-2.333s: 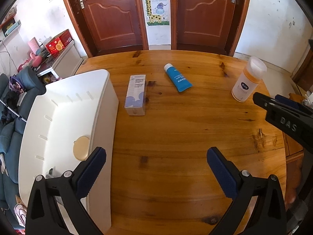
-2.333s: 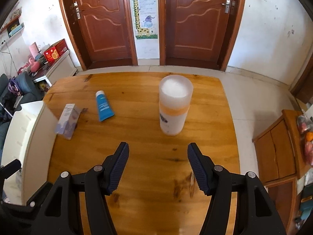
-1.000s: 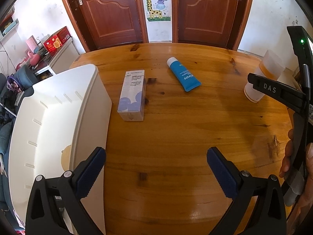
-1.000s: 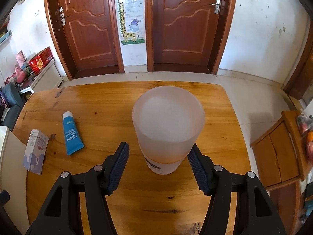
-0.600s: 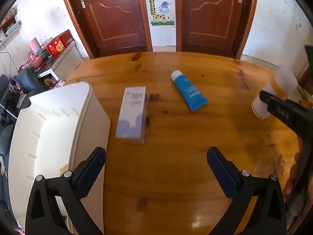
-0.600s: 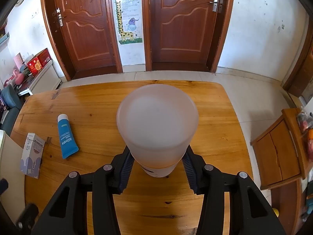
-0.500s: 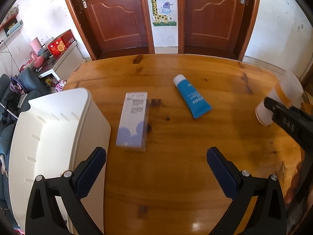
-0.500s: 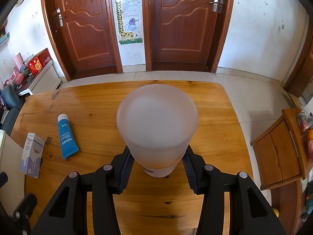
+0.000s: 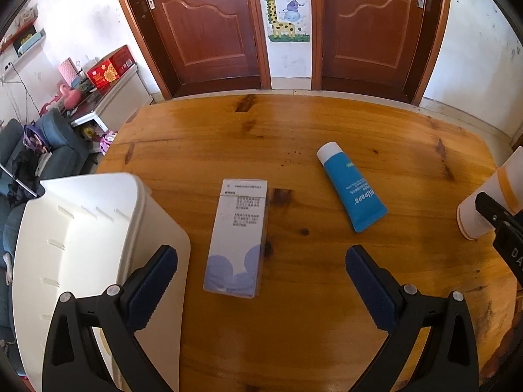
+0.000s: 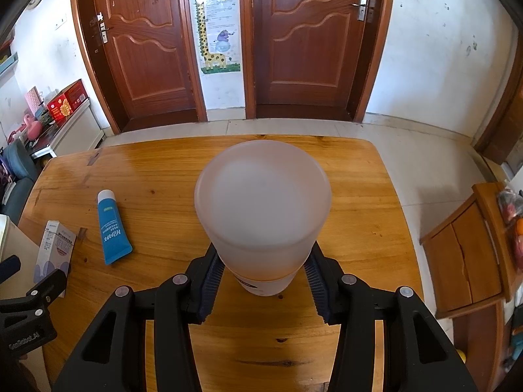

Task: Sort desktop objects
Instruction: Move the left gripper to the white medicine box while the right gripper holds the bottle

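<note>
My right gripper (image 10: 263,281) is shut on a white bottle with a frosted cap and an orange band (image 10: 263,202), which stands upright on the wooden table; the bottle also shows at the right edge of the left wrist view (image 9: 490,202). My left gripper (image 9: 261,277) is open and empty above the table, with a white and lilac carton (image 9: 240,235) lying flat between its fingers and a little ahead. A blue tube (image 9: 351,186) lies to the right of the carton. Both also show in the right wrist view, carton (image 10: 55,248) and tube (image 10: 111,228).
A white plastic bin (image 9: 81,245) stands at the table's left edge beside my left finger. A low wooden cabinet (image 10: 464,248) stands on the floor to the right of the table. Two brown doors are behind the table's far edge.
My right gripper came up to the bottle and its jaws closed on it. My left gripper moved forward and left toward the carton, staying open.
</note>
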### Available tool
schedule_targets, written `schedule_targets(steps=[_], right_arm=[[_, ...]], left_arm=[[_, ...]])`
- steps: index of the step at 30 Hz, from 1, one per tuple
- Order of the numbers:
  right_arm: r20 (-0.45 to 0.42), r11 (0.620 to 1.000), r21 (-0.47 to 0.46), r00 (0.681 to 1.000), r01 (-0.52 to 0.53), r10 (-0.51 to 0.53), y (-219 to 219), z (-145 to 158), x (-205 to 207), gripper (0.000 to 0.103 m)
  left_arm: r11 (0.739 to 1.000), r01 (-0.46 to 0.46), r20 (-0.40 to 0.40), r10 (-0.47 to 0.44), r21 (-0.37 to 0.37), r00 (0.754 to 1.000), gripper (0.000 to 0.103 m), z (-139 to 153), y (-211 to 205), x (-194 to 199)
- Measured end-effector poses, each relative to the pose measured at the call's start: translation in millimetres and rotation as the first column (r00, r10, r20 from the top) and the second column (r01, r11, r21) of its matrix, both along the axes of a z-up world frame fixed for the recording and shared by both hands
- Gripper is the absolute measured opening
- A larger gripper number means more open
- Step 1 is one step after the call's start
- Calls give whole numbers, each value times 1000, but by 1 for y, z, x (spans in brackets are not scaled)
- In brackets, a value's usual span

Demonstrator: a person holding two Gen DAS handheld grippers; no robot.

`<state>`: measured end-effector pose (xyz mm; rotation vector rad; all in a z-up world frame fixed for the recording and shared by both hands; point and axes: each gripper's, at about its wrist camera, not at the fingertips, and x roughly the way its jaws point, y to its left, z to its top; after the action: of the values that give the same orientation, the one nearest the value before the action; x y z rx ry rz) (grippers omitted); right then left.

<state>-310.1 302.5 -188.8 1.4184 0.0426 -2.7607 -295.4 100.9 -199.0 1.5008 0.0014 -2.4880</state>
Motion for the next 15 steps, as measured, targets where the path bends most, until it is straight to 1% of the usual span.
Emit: schedule_targets(steps=[3,7,15], right_arm=[[0,1000,0,1000,0,0,0,0,0,47],[1,1000,1,1000,0,0,0,0,0,47],[2,1000,-1,1000,-1,1,2,0,0,47]], left_arm=[[1000,11,1,-11,-16,1000,103,-3,3,-5],[999,26,0,-26,-19,1000,103,-6,5,-10],[1000,9,-7,-9,-10,1000,103,-7,5,-14]])
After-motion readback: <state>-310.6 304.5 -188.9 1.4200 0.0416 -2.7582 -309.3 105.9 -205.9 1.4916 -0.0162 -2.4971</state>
